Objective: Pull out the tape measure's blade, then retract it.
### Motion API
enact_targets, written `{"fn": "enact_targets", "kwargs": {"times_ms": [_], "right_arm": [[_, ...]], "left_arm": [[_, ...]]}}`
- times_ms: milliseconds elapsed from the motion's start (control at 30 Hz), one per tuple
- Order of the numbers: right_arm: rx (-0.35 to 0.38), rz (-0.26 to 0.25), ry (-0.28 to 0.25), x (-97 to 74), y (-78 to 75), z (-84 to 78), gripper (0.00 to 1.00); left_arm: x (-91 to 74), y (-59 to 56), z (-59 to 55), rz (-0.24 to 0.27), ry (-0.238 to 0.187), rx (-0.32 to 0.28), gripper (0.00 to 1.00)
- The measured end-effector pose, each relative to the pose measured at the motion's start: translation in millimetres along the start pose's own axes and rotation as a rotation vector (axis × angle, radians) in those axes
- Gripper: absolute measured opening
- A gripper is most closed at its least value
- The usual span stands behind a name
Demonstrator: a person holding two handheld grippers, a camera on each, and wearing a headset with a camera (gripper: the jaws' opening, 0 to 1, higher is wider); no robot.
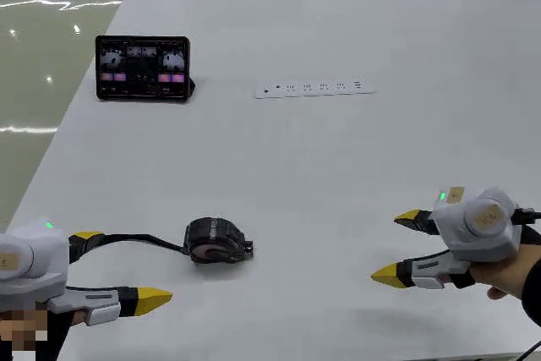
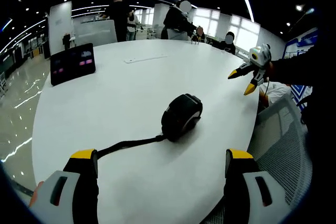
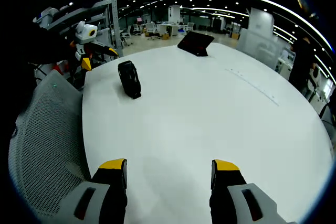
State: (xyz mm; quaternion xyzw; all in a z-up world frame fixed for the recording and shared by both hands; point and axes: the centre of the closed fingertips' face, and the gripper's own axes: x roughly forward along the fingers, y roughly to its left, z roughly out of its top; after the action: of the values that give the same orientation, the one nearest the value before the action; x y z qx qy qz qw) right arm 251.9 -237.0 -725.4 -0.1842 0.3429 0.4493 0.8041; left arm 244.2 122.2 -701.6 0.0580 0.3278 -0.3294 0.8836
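Observation:
A black tape measure (image 1: 216, 241) lies on the white table (image 1: 338, 166), its black wrist strap (image 1: 139, 240) trailing left toward my left gripper (image 1: 127, 268). That gripper is open, a short way left of the case, nothing between its yellow-tipped fingers. In the left gripper view the tape measure (image 2: 181, 116) sits ahead of the open left gripper (image 2: 163, 161), the strap (image 2: 128, 144) running back toward it. My right gripper (image 1: 404, 247) is open at the table's right, well apart from the case. The right gripper view shows the tape measure (image 3: 129, 78) far off beyond the open right gripper (image 3: 169, 170). No blade is extended.
A tablet (image 1: 142, 68) stands propped at the far left of the table. A white power strip (image 1: 314, 88) lies at the far middle. The table's left edge drops to a glossy floor (image 1: 42, 57). A mesh chair (image 3: 44, 145) stands beside the near edge.

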Motion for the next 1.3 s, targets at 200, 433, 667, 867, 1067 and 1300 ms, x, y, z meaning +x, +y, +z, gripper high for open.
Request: {"fn": "enact_targets", "kwargs": {"times_ms": [200, 433, 667, 867, 1067, 1300], "right_arm": [[0.014, -0.032, -0.009, -16.1, -4.8, -8.8, 0.69], [0.053, -0.055, -0.022, -32.6, -10.2, -22.3, 0.74], [0.062, -0.076, -0.015, -43.5, -15.1, -35.6, 0.8], [0.071, -0.087, 0.002, -49.3, -20.9, -46.0, 0.81], [0.077, -0.095, 0.002, -55.8, -25.7, -48.7, 0.86], [0.095, -0.08, 0.006, -60.5, -20.8, -54.5, 0.99]], "left_arm": [[-1.0, 3.2, 5.7, 0.006, -0.014, 0.017, 0.99], [-1.9, 3.3, 5.9, -0.004, -0.008, 0.071, 0.99], [-1.4, 5.1, -1.6, -0.004, 0.018, 0.057, 0.99], [-1.6, 5.5, -2.1, -0.006, 0.026, 0.055, 0.99], [-1.6, 7.9, -3.5, -0.003, 0.034, 0.054, 0.99], [-3.1, 13.1, 2.6, 0.026, 0.009, 0.068, 0.99]]}}
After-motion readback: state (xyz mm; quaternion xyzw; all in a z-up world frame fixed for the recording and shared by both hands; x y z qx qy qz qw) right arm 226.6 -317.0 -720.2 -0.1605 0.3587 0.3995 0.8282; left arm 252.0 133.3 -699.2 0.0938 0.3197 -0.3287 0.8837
